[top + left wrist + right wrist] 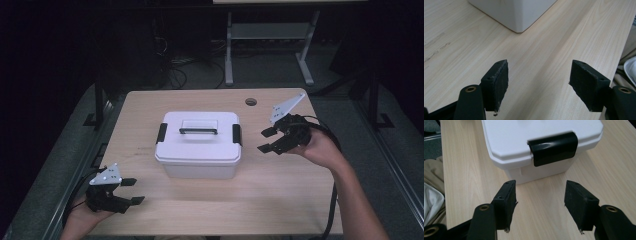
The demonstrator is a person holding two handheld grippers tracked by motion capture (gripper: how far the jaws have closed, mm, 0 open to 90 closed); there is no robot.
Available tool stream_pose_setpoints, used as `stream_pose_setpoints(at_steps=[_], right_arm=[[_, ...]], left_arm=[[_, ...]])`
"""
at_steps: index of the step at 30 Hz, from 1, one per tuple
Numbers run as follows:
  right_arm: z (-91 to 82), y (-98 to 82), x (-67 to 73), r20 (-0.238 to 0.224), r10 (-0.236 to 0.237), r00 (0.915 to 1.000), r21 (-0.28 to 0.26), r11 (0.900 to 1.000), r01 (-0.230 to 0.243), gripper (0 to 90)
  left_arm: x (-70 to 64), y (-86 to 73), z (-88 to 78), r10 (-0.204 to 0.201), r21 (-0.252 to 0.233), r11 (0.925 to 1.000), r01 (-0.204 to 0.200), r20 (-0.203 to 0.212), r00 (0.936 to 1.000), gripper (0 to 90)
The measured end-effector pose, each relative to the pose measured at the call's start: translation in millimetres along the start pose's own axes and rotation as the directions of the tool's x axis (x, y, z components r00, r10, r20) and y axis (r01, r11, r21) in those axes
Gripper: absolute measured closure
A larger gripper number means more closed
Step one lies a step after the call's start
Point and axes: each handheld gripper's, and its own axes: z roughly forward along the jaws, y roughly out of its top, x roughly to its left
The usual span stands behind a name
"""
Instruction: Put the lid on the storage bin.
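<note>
The work in hand looks like opening the white storage box [198, 144], which sits shut near the middle of the bench [280, 200], its lid held down by two black latches, one at each short end. The step appears to be the approach: the right claw [266, 140] hangs just beside the box's right-end latch [552, 148], jaws well apart and empty, lined up with the clip in the right gripper view. The left claw [134, 191] rests low near the bench's front left corner, also open and holding nothing, well apart from the box. Next, I judge, the right claw must close in and catch that latch's lower edge to flip it. Count: one box, one lid handle [198, 128], two latches, two claws.
</note>
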Motion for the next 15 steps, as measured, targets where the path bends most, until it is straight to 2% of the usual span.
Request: stream_pose_setpoints(at_steps=[15], right_arm=[[13.2, -25.7, 2.9, -0.013, 0.024, 0.9996, 0.013, 1.0, -0.024, 42.1]], left_arm=[[-0.9, 0.0, 1.1, -0.007, -0.002, 1.0, 0.007, 0.001, 1.0, 30.6]])
